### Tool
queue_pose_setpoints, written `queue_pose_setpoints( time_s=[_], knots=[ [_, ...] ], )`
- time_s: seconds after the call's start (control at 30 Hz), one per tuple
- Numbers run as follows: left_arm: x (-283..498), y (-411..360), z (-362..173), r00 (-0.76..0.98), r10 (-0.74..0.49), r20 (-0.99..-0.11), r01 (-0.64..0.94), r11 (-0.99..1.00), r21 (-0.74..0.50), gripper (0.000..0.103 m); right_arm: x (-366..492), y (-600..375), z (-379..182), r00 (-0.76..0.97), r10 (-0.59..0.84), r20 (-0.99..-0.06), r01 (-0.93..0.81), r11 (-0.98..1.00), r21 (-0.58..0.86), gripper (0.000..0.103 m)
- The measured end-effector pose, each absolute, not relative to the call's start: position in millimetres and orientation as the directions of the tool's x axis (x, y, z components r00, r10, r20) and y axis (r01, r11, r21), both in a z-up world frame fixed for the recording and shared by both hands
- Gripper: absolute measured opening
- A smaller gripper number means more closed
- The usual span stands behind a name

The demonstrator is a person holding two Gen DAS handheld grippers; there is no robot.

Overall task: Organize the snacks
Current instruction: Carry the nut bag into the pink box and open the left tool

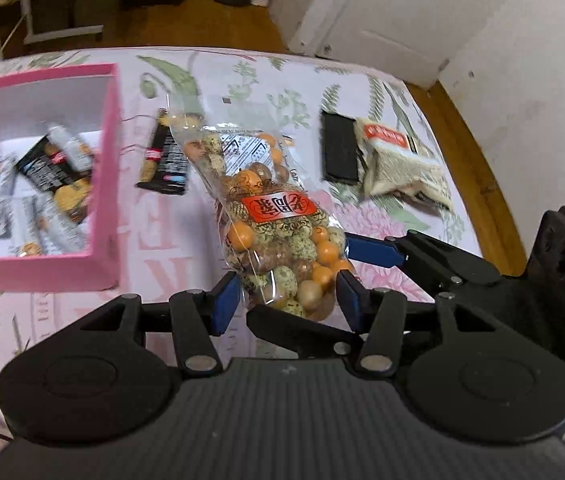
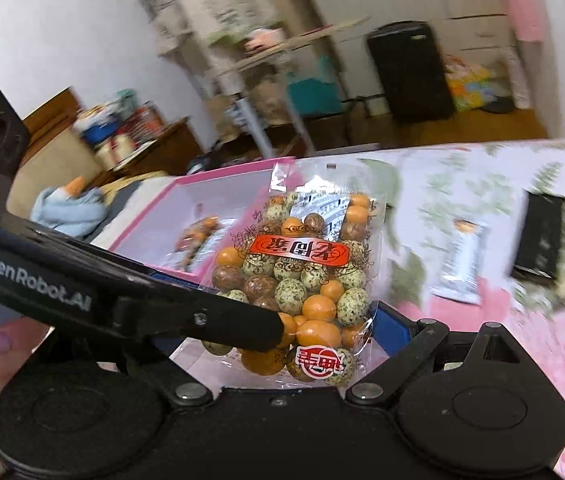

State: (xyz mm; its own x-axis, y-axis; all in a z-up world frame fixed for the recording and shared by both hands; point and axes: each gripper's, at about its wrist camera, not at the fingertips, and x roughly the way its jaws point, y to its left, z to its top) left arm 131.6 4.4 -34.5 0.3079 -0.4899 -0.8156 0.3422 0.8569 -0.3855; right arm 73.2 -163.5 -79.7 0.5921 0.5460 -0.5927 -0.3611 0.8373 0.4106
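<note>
Nut bag [image 1: 278, 236] sits clamped between both hand-held grippers, left [image 1: 288, 300] and right [image 2: 328, 330], long axis pointing away, pink box [image 1: 102, 160] leftward

Clear nut bag [image 1: 278, 236] between left gripper [image 1: 288, 296] jaws — seemingly pinched — beside pink box [image 1: 102, 184].

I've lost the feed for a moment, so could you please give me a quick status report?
Left gripper and right gripper both shut on the nut bag, held above the table. Pink box at left, part filled. Nothing between bag and box.
</note>
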Motion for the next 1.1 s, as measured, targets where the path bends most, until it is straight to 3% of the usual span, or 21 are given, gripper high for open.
queue_pose_setpoints(
  time_s=[0.43, 0.7, 0.9, 1.1],
  knots=[
    [161.7, 109.9, -22.2, 0.469, -0.383, -0.796, 0.140, 0.922, -0.361, 0.053, 136.8, -59.0, -64.5, 0.528, 0.630, -0.569, -0.563, 0.762, 0.321, 0.096],
    [202.0, 148.6, -54.4, 0.458, -0.364, -0.811, 0.063, 0.923, -0.378, 0.054, 173.7, -29.5, -93.2, 0.489, 0.643, -0.589, -0.522, 0.757, 0.393, 0.097],
    [224.7, 173.5, -82.1, 0.405, -0.402, -0.821, -0.045, 0.889, -0.456, 0.057, 181.8, -7.4, -105.6, 0.498, 0.601, -0.625, -0.533, 0.781, 0.326, 0.099],
    [220.3, 170.4, -87.2, 0.454, -0.276, -0.847, -0.039, 0.944, -0.328, 0.058, 167.6, -5.1, -101.2, 0.537, 0.598, -0.595, -0.569, 0.778, 0.267, 0.100]
  ],
)
